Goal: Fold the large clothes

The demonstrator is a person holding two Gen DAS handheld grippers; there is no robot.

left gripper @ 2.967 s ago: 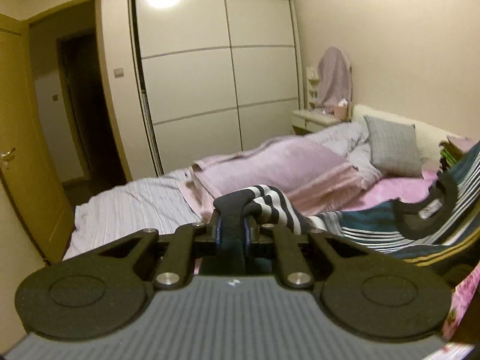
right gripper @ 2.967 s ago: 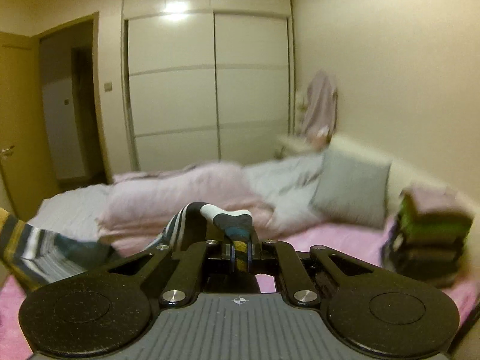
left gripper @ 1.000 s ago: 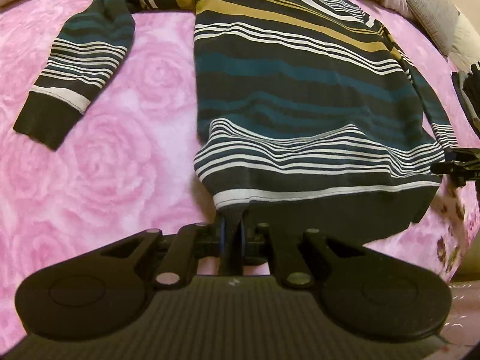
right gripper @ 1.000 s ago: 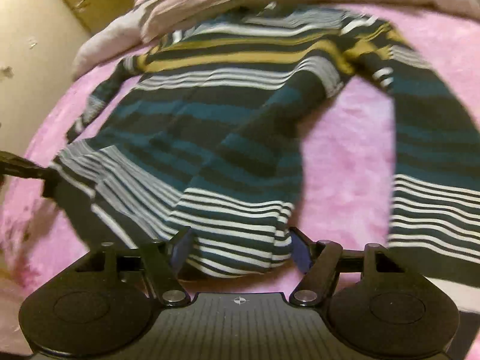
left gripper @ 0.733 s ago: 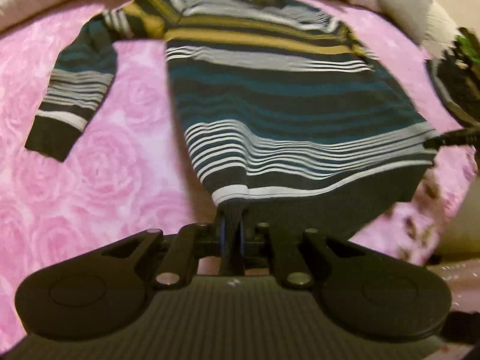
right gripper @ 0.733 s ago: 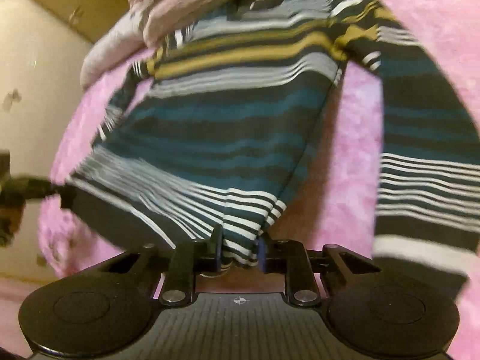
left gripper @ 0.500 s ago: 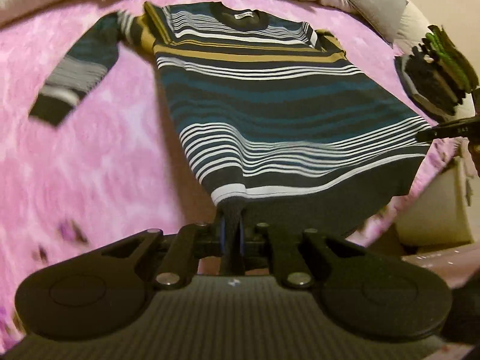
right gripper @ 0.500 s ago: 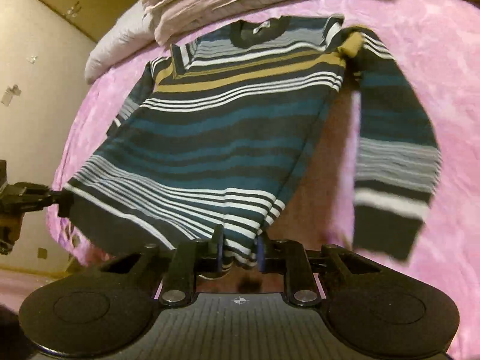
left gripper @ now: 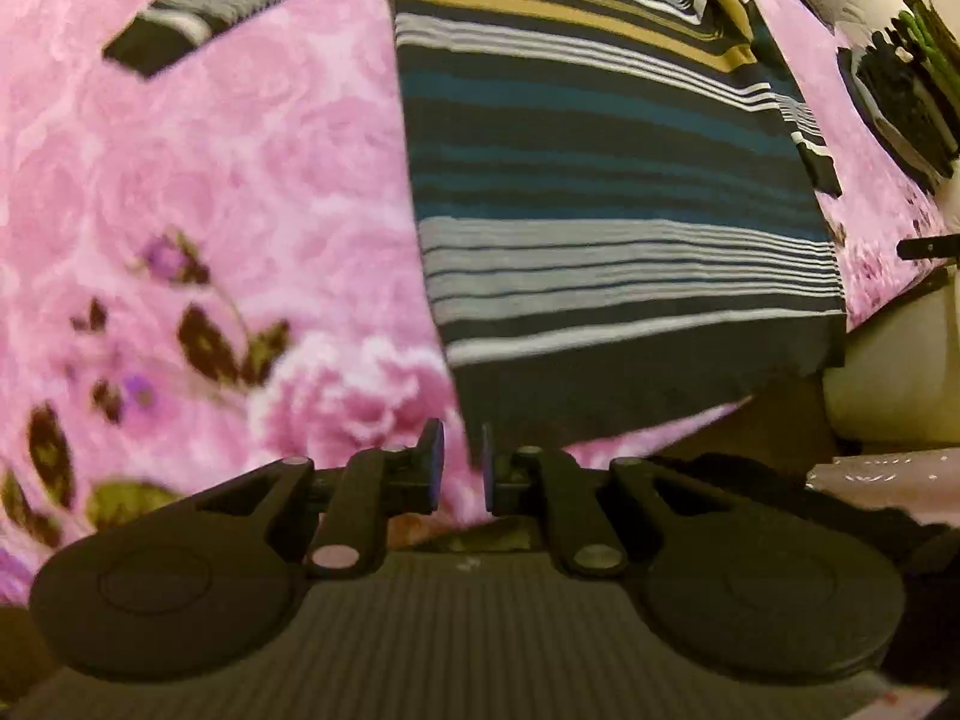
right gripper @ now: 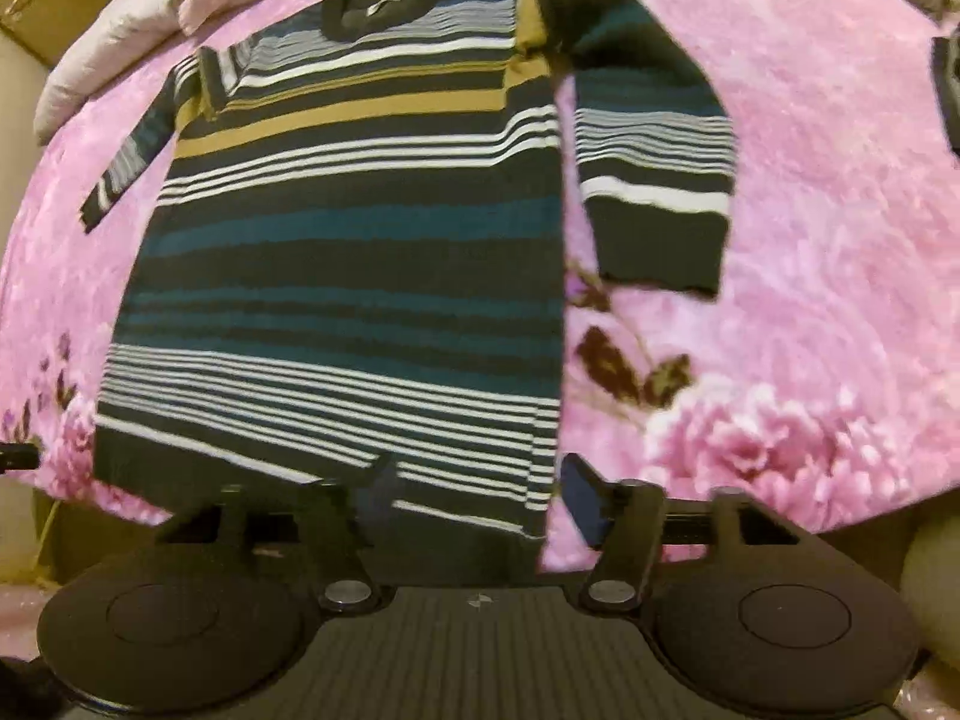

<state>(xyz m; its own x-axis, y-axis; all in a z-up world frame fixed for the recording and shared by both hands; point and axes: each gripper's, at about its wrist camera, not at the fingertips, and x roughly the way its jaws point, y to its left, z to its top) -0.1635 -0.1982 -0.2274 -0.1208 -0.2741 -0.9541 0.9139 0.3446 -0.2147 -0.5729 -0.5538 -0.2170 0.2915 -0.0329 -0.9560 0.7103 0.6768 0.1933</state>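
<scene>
One striped sweater (right gripper: 348, 252) lies flat on the pink bed (right gripper: 810, 330); two claws hover at six o'clock, right claw (right gripper: 474, 489) just opened, left claw (left gripper: 459, 468) slightly parted, both empty.

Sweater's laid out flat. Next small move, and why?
Probably take the right gripper to the right sleeve and fold it across the body. The sweater lies spread on the pink blanket, both grippers are off it, and the sleeves lie splayed outward.

The pink blanket (right gripper: 810, 240) lies bare on both sides of the striped sweater (right gripper: 360, 252) — lots of room there. A stack of folded clothes (left gripper: 906, 78) sits off to one side, and piled bedding (right gripper: 120, 30) lies past the sweater's collar.
</scene>
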